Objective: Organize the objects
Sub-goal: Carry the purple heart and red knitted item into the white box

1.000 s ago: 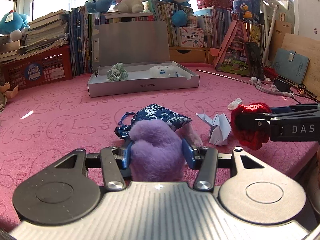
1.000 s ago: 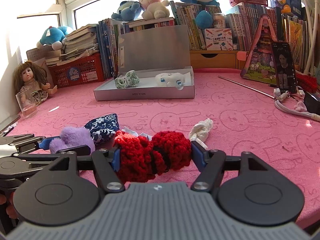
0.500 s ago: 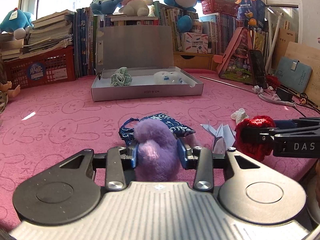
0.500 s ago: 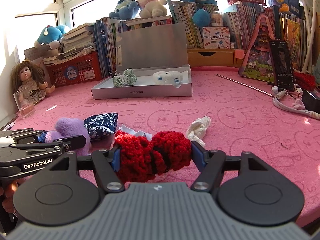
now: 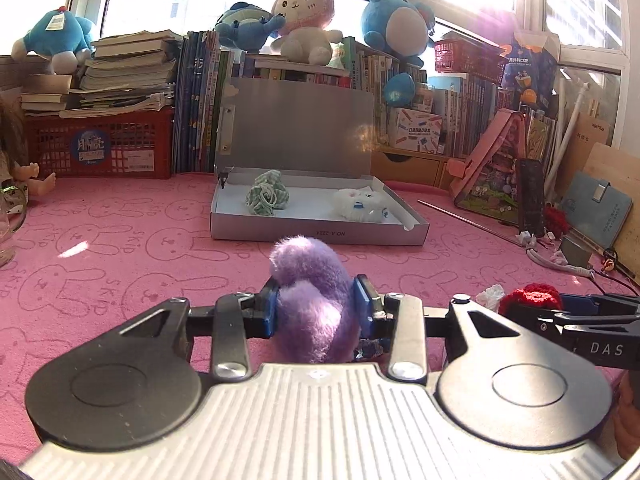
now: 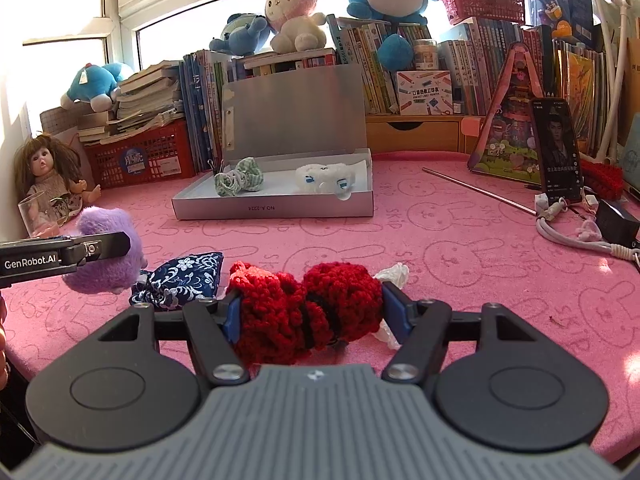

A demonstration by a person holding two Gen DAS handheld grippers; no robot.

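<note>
My left gripper [image 5: 316,308] is shut on a fluffy purple pom-pom [image 5: 312,296] and holds it above the pink mat; it also shows in the right wrist view [image 6: 106,256]. My right gripper [image 6: 312,312] is shut on a red crocheted piece [image 6: 308,308], low over the mat; it shows at the right of the left wrist view [image 5: 528,298]. An open grey box [image 5: 316,234] stands ahead, holding a green-white fabric flower [image 5: 266,198] and a white plush toy [image 5: 360,206].
A blue patterned pouch [image 6: 180,282] and a crumpled white tissue [image 6: 394,274] lie on the mat near my grippers. A doll [image 6: 44,172] and a glass [image 6: 38,216] stand at the left. A phone on a stand [image 6: 556,148] and cables [image 6: 580,236] are at the right. Books and plush toys line the back.
My left gripper has lifted the purple pom-pom off the mat and moved toward the box. The right gripper has risen slightly with the red piece.
</note>
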